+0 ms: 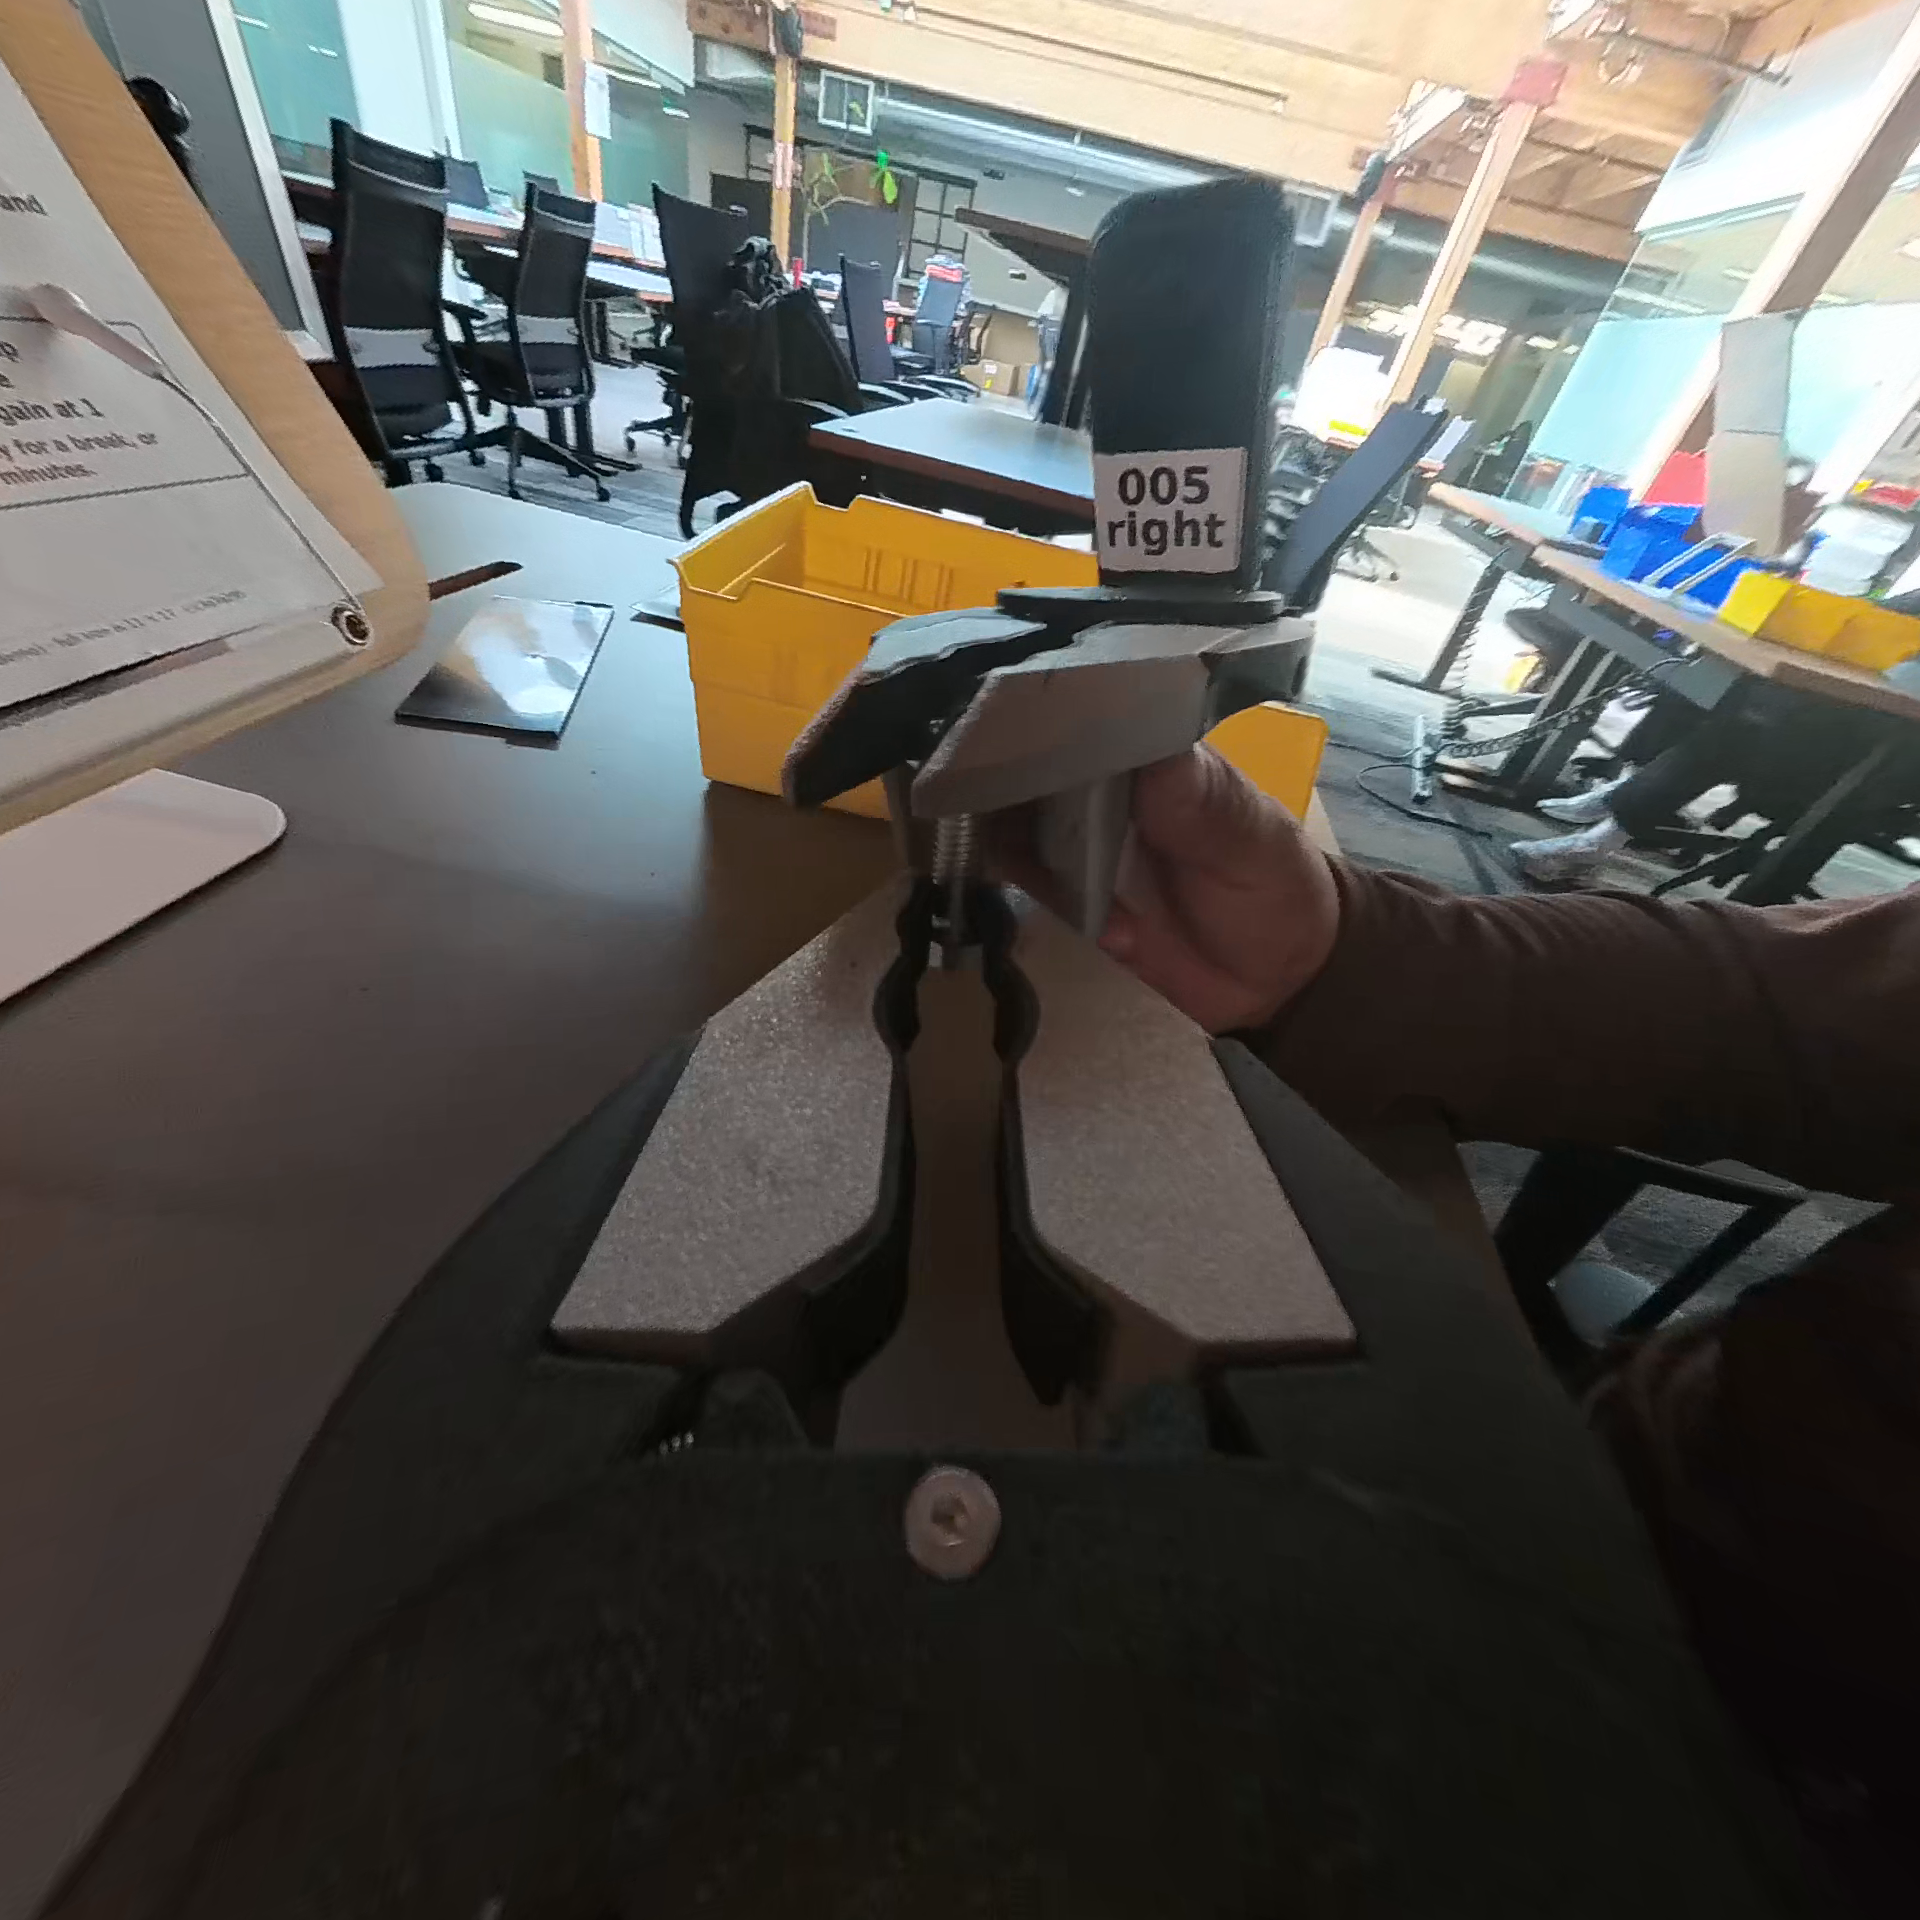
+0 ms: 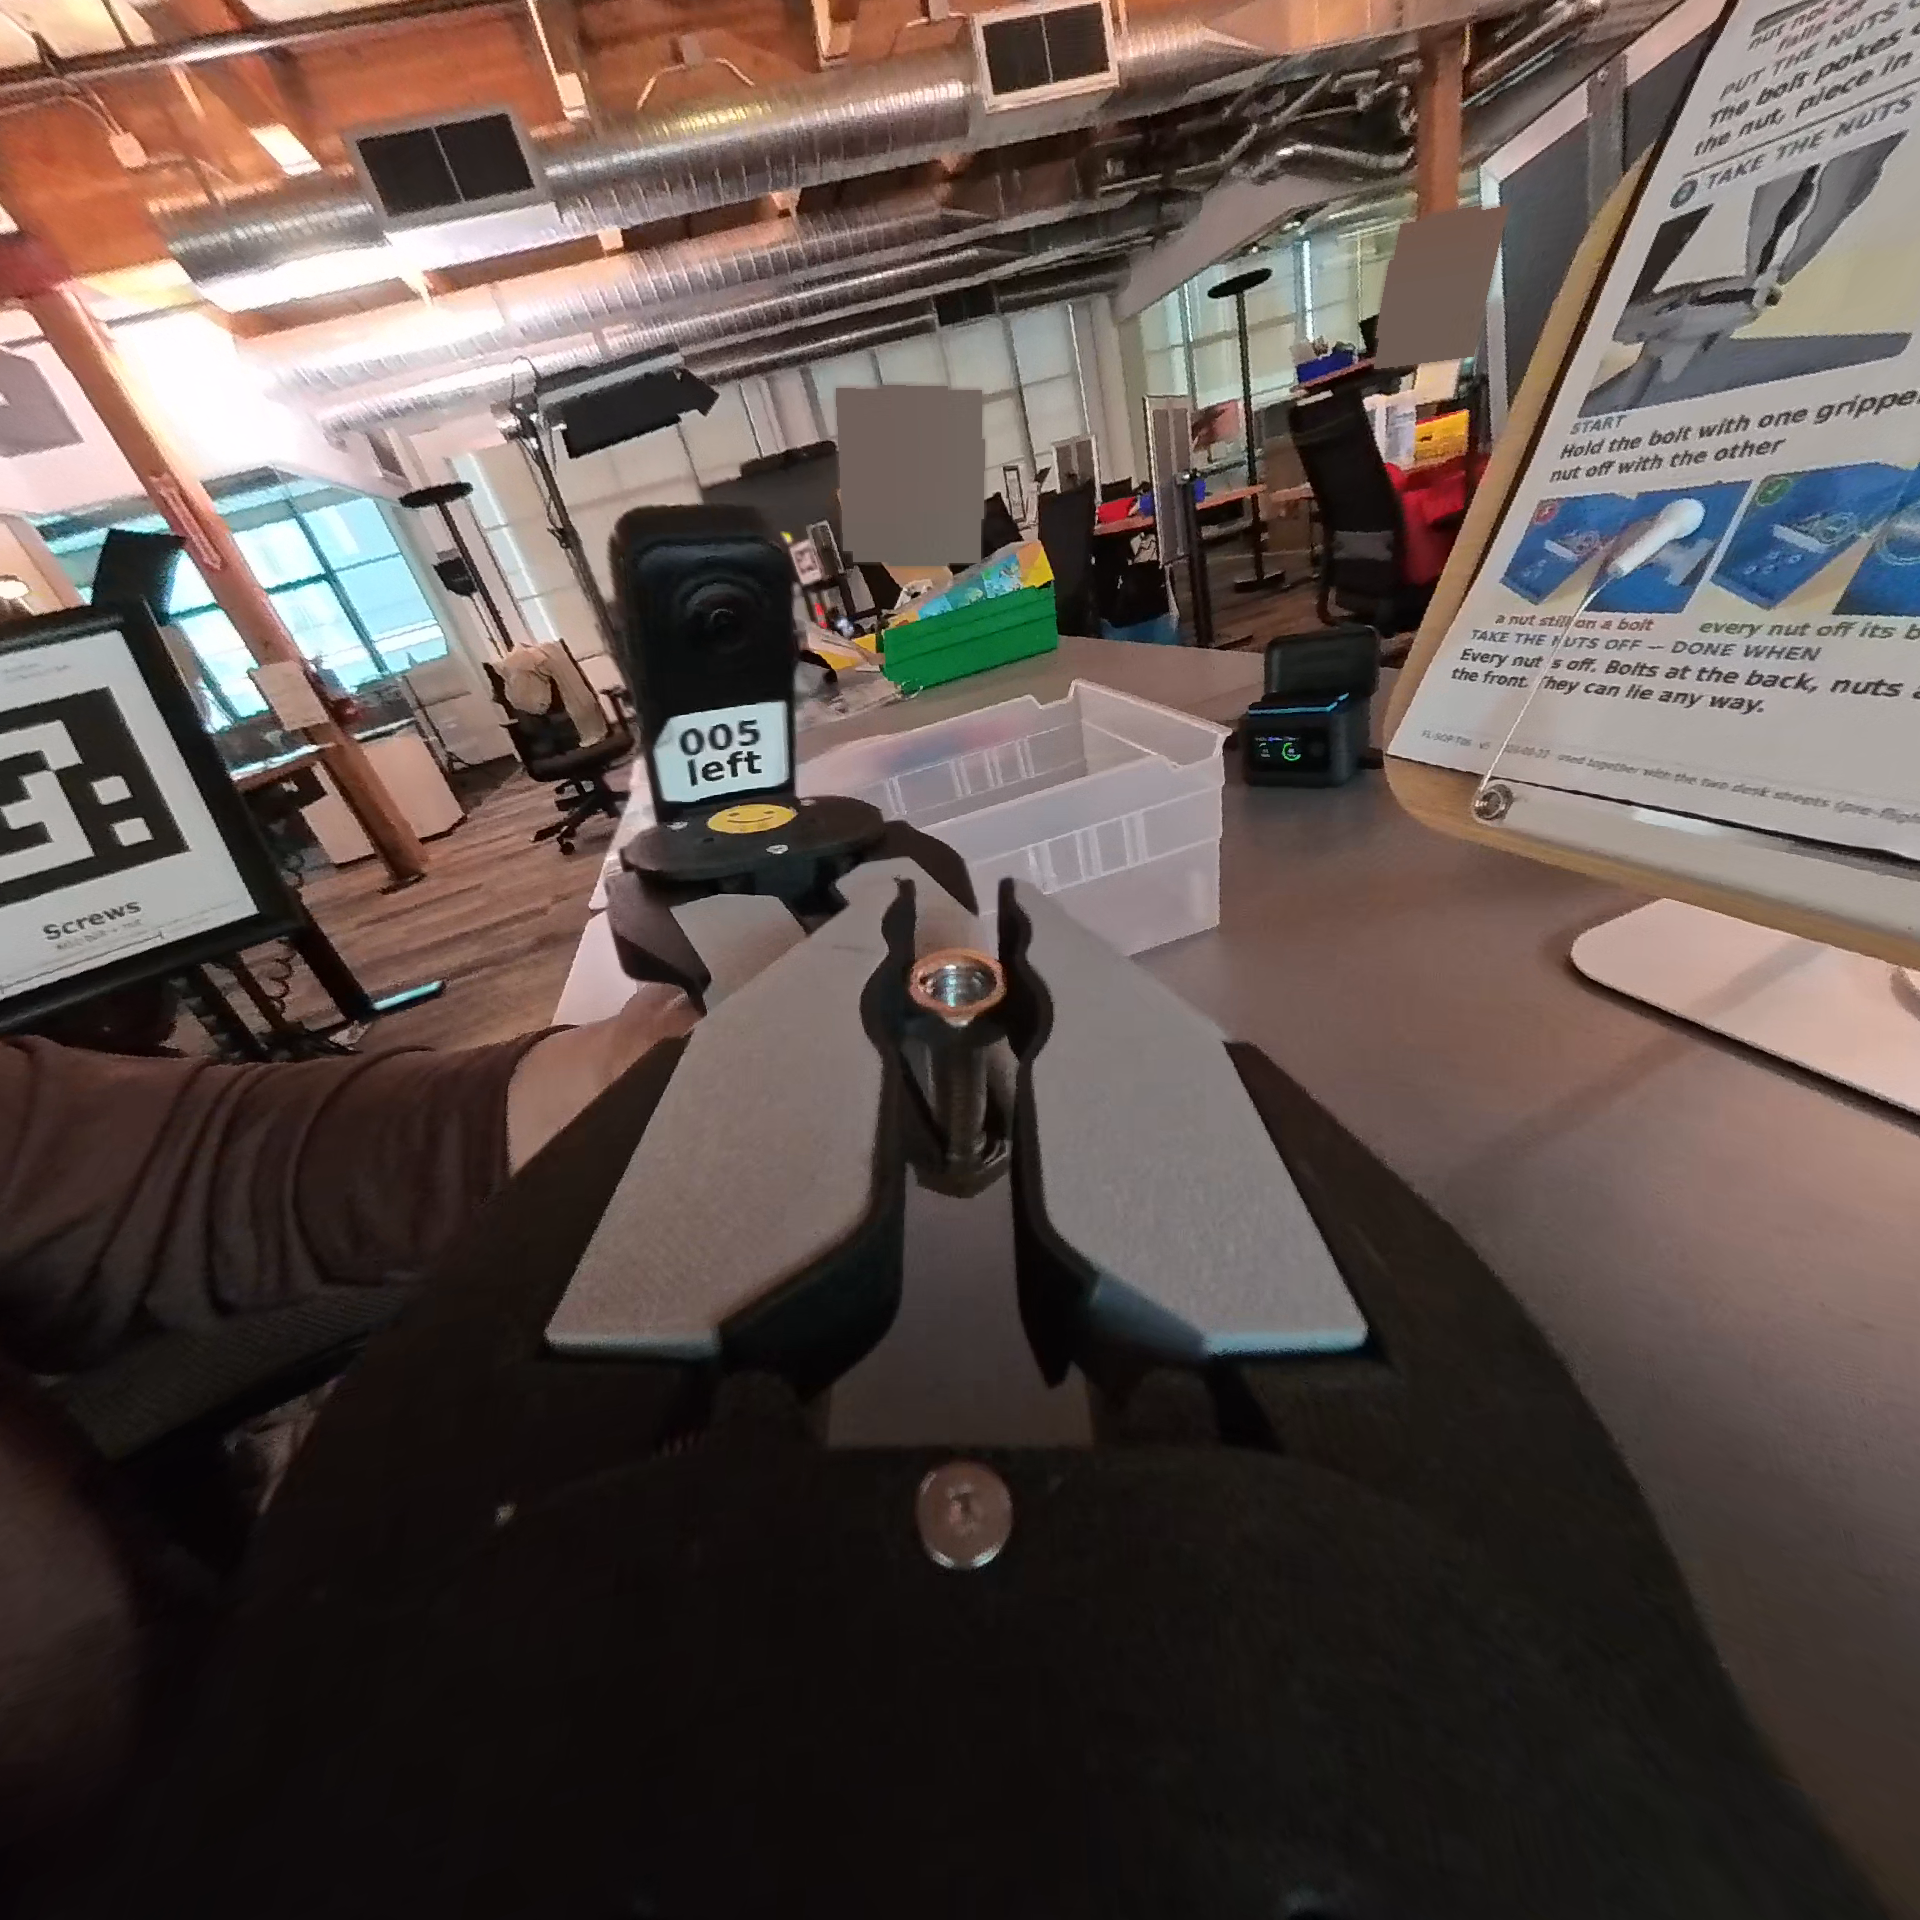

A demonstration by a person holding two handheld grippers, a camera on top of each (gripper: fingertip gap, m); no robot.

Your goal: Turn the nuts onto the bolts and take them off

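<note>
In the left wrist view my left gripper (image 1: 951, 935) is shut on a small silver nut (image 1: 951, 948) at its tips, held above the dark table (image 1: 416, 935). The threaded bolt (image 1: 951, 842) rises from the nut into my right gripper (image 1: 862, 795), which points down and is shut on the bolt's upper end. In the right wrist view my right gripper (image 2: 953, 902) clamps the bolt (image 2: 956, 987) in the notch between its fingers, head toward the camera. The nut (image 2: 961, 1164) sits at the shank's lower end. The left gripper's tips are hidden under my right fingers; its camera body (image 2: 717, 644) stands behind.
A yellow bin (image 1: 790, 644) stands on the table behind the grippers. A clear plastic bin (image 2: 1039, 790) and a small black device (image 2: 1309, 717) stand further along. An instruction board on a white stand (image 2: 1714, 520) is beside them. A dark flat card (image 1: 509, 665) lies near the yellow bin. The left gripper's tips are roughly 5 cm from the right gripper's.
</note>
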